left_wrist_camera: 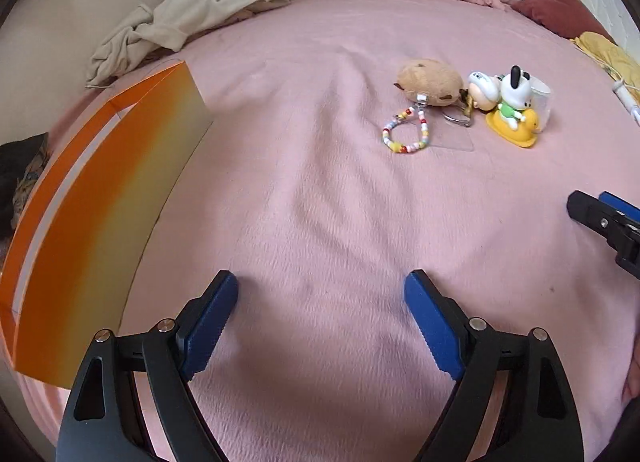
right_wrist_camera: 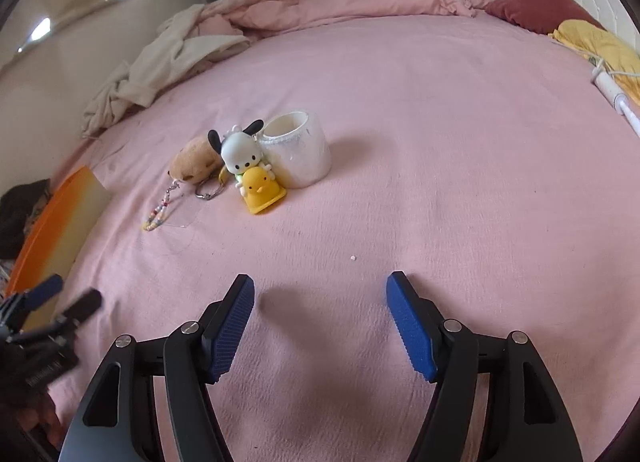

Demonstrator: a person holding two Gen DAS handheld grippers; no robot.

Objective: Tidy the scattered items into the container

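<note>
— Blue pads come first in both views. What are the grippers doing?

— Both are empty. The left gripper (left_wrist_camera: 321, 282) has its jaws spread wide above the pink blanket (left_wrist_camera: 320, 222), nothing between them. The right gripper (right_wrist_camera: 320, 282) is released the same way, with only blanket between its pads.

— Where is the container?

— An orange box (left_wrist_camera: 100, 202) stands on the blanket at the left, just beside the left gripper, its side fading from orange to pale yellow. From the right wrist view it shows at the far left edge (right_wrist_camera: 60, 230), with the left gripper in front of it.

— And the scattered items?

— All in one cluster out on the blanket, well apart from the box and from both grippers. A brown plush toy (left_wrist_camera: 430, 82) lies with a bead strap (left_wrist_camera: 404, 134) clipped to it and looping toward the camera. Beside it is a small figure with a white cap (left_wrist_camera: 482, 90), with a metal key ring (right_wrist_camera: 208, 192) in front. Next comes a white dog toy with black ears riding a yellow duck (right_wrist_camera: 256, 174), touching a white cup (right_wrist_camera: 298, 150) that stands upright, mouth up.

— Anything else around?

— A crumpled cream cloth (left_wrist_camera: 180, 22) near the far left edge of the bed, a dark red pillow (right_wrist_camera: 540, 10) and a yellow cloth (right_wrist_camera: 600, 50) at the far right.
</note>
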